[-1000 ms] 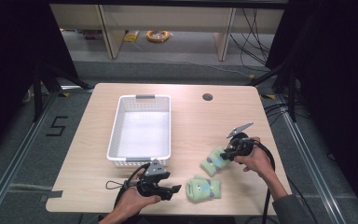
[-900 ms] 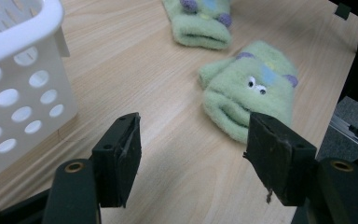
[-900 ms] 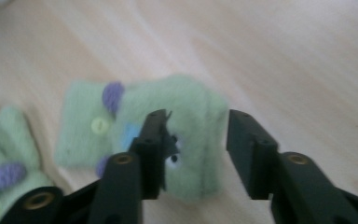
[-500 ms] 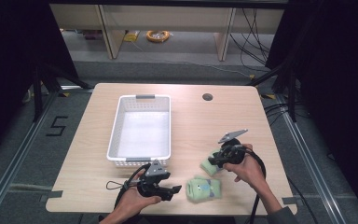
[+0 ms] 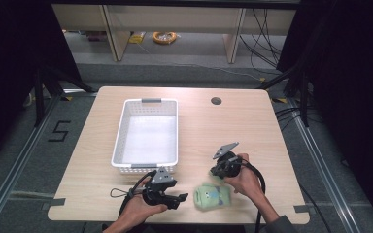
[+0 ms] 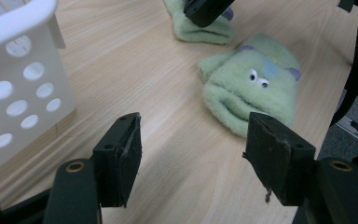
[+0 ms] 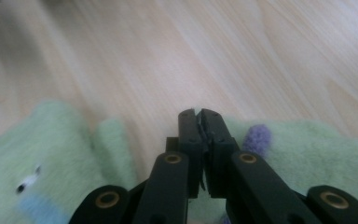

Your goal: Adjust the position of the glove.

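Two fuzzy green socks lie at the near edge of the table [image 5: 223, 126], between my hands. The nearer sock [image 6: 251, 88] shows its little eyes and sits just ahead of the left gripper [image 6: 193, 158]. The farther sock [image 6: 200, 28] lies beside it, under the tip of the right gripper [image 7: 198, 114].

The right gripper's jaws have just been closing and now stand pressed together. I see no fabric caught between them, only bare wood past the tips and pile on either side. The left gripper's jaws stand wide apart, low over the wood, with nothing between them.

As I judge it, the step is getting a proper hold on a sock. I would reopen the right gripper, drop it onto the cuff and bite deep, because a nip at loose fluff will slip. The left gripper can slide forward so the nearer sock's edge sits between its pads before closing.

The white basket [image 5: 121, 131] stands just left of the left gripper, its perforated wall close enough to clip on a swing. The two grippers are also near each other over the socks, so I would move one at a time.
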Available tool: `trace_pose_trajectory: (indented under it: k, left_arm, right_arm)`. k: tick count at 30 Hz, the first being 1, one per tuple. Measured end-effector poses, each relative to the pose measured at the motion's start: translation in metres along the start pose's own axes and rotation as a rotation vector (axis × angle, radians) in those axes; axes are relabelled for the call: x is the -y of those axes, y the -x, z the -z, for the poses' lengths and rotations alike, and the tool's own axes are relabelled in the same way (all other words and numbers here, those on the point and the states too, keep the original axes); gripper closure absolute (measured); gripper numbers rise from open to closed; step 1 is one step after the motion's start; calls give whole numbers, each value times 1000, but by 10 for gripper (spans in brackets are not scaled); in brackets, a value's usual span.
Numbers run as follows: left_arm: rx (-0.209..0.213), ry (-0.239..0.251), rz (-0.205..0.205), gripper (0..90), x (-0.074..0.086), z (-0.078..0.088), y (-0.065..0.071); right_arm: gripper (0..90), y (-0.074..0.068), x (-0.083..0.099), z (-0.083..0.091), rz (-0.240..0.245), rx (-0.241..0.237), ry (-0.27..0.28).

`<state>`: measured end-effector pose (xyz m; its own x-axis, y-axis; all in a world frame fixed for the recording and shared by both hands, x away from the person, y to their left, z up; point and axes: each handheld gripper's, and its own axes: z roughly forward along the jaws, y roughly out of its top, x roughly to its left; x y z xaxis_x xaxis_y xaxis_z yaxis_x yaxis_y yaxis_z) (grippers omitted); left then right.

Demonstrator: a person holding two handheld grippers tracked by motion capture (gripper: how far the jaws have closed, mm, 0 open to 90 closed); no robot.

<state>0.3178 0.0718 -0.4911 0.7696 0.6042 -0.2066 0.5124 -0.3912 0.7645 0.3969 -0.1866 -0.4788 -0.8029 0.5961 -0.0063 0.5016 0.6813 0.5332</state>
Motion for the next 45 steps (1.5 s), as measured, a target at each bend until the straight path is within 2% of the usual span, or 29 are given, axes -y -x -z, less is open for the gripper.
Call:
trace_pose_trajectory:
  k: [2,4,7,9,10,13,15,16,18,19,21,22,23,25,26,27,28,29,30,31,32,34,35,36,37,40,41,43,45]
  left_arm:
    - [1,-1,0,356,0,0,0]
    - [1,2,19,356,0,-1,1]
    - [2,-6,-4,356,0,0,1]
    - [3,-2,0,356,0,-1,1]
    - [0,-2,1,356,0,-2,2]
    - [0,-3,12,356,1,-2,3]
    - [5,-3,-3,356,0,-2,2]
    - [4,-5,19,356,1,-2,3]
    - [5,-5,14,357,1,-2,3]
    - [7,-22,-21,357,0,-1,1]
    - [1,-18,-14,356,0,-2,2]
    - [5,-6,-1,356,1,-3,3]
    - [4,-11,-3,356,1,-3,3]
    - [7,-8,13,356,1,-4,5]
    - [7,-9,-3,356,1,-4,4]
    - [9,-6,1,356,1,-5,4]
    - [8,-9,1,356,1,-5,4]
    - [8,-29,-21,356,1,-4,3]
    - [6,-21,-6,356,2,-4,4]
    - [9,-21,-13,356,2,-4,4]
    - [11,-28,-23,355,2,-3,3]
    - [3,-14,8,355,2,-4,3]
    - [7,-26,-14,355,2,-3,2]
    - [5,-9,4,355,2,-4,2]
    - [5,-10,1,355,2,-3,2]
    - [7,-15,-2,355,2,-3,3]
    - [4,-11,-1,355,2,-3,3]
    - [10,-14,13,354,3,-3,4]
    - [11,-17,-4,353,2,-3,3]
  right_arm:
    - [886,1,3,7,48,-45,8]
    - [887,-1,9,14,63,-42,9]
    - [889,1,18,25,109,-77,17]
    - [889,5,26,35,133,-95,22]
    - [888,6,29,39,134,-79,10]
    - [887,13,39,47,157,-94,-4]
    - [886,18,48,51,140,-92,2]
    - [886,20,52,53,127,-99,2]
    - [898,24,61,56,84,-85,-8]
    - [900,24,66,57,47,-88,-9]
    - [900,26,73,57,-6,-71,-8]
    - [900,29,76,57,2,-69,15]
    - [900,30,78,58,-51,-63,31]
    - [885,30,78,62,-79,-48,57]
    - [864,30,77,64,-103,-37,60]
    - [835,27,76,65,-162,-41,60]
    - [793,31,73,64,-180,-2,69]
    - [781,33,72,64,-210,11,79]
    - [759,34,70,64,-246,13,83]
    - [732,36,67,62,-265,28,88]
    - [721,38,66,60,-260,50,99]
    - [656,39,61,57,-290,61,84]
    - [620,37,57,56,-326,61,80]
    - [579,36,54,54,-346,67,73]
    - [516,36,51,51,-377,77,62]
    - [448,38,45,42,-402,93,43]
    - [440,38,44,40,-410,82,4]
    - [436,37,42,32,-414,84,-25]
    - [422,34,40,27,-430,99,-56]
